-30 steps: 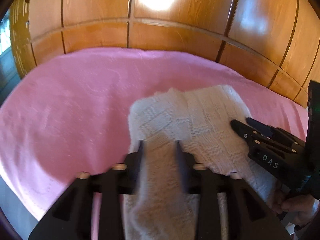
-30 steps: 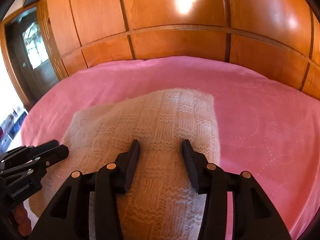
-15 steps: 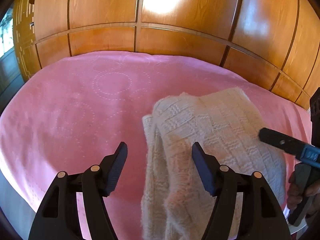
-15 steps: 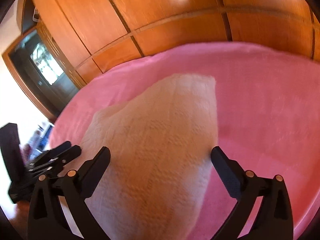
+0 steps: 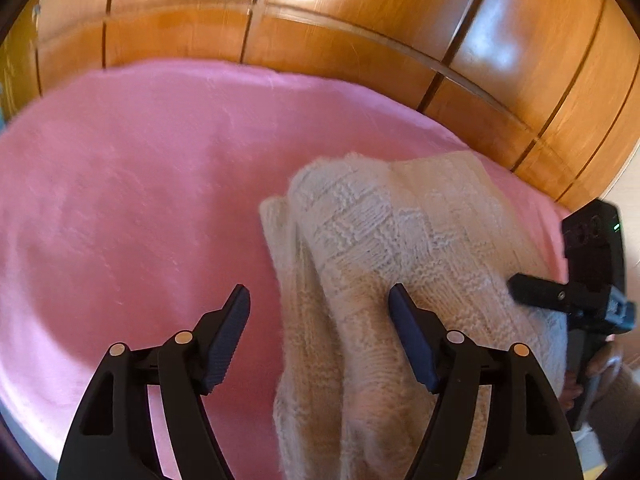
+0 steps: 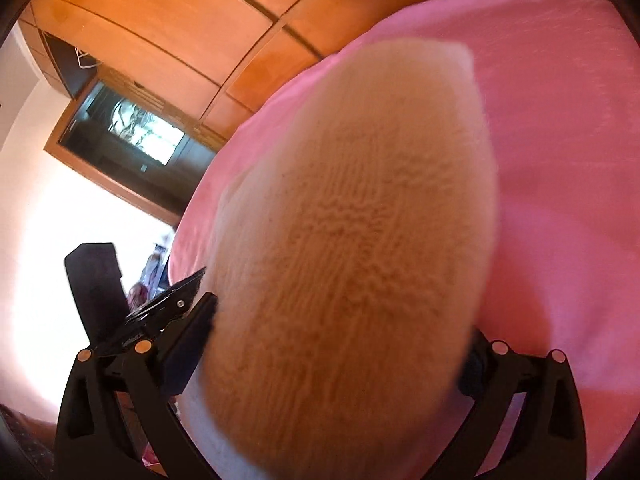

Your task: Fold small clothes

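Note:
A cream knitted garment [image 5: 404, 248] lies folded on the pink blanket [image 5: 120, 200]; it fills the middle of the right wrist view [image 6: 352, 260]. My left gripper [image 5: 320, 332] is open over its near left edge, holding nothing; the left finger is over the blanket, the right finger is over the knit. My right gripper [image 6: 340, 356] is open wide, its jaws either side of the garment, which hides most of the right finger. It also shows at the right edge of the left wrist view [image 5: 568, 300], beside the garment.
A wooden panelled wall [image 5: 360, 32] runs behind the blanket. In the right wrist view a dark doorway [image 6: 132, 136] and a bright white wall [image 6: 48, 208] lie left of the blanket. The blanket's near edge [image 5: 24, 432] drops off at lower left.
Both grippers have opened and let go of the garment, then pulled back. The right gripper has tilted left and dropped close to the knit.

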`<state>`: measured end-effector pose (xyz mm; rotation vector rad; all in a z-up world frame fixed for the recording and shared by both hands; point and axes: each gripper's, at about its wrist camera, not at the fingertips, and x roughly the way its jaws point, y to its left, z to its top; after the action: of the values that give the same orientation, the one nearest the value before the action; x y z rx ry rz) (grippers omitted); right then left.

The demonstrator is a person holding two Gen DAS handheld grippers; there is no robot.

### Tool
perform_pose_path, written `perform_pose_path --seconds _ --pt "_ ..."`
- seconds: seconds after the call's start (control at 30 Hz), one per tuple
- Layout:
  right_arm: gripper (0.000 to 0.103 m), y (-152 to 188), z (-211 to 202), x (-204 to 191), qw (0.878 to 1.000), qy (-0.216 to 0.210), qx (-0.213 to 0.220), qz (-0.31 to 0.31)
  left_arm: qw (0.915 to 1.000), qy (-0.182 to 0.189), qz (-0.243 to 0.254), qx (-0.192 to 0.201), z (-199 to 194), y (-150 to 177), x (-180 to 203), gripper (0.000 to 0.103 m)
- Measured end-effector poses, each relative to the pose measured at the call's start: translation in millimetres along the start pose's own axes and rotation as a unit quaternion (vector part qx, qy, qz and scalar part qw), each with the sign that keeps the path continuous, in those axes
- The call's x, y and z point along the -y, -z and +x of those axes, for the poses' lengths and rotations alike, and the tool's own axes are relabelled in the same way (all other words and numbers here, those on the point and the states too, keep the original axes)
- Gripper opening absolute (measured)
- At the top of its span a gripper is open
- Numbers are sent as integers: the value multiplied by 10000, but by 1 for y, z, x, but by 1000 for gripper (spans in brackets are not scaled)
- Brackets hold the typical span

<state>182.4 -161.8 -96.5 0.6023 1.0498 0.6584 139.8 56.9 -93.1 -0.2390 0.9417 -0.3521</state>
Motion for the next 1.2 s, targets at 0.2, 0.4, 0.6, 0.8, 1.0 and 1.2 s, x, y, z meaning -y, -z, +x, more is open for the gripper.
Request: perform_pose_path --seconds 0.2,0.4,0.6,0.8,1.0,1.2 --pt "72 -2 3 -8 9999 137 -23 10 9812 1646 -973 -263 22 5 -41 42" --pt "59 13 -34 -23 9988 0 483 38 9725 2161 -864 -34 1 8 -21 30" --pt "58 33 -126 -21 9920 256 1232 -132 9616 2733 -174 -158 3 -8 64 30" --pt "59 48 -238 26 9702 1094 2162 87 9467 3087 828 -398 45 -44 206 30" --pt "72 72 -279 131 9318 2672 2186 1118 9510 1928 2197 -1008 121 -34 330 18" --pt "96 114 -289 171 9190 2375 2595 1781 9563 745 2578 -1158 168 5 346 18"
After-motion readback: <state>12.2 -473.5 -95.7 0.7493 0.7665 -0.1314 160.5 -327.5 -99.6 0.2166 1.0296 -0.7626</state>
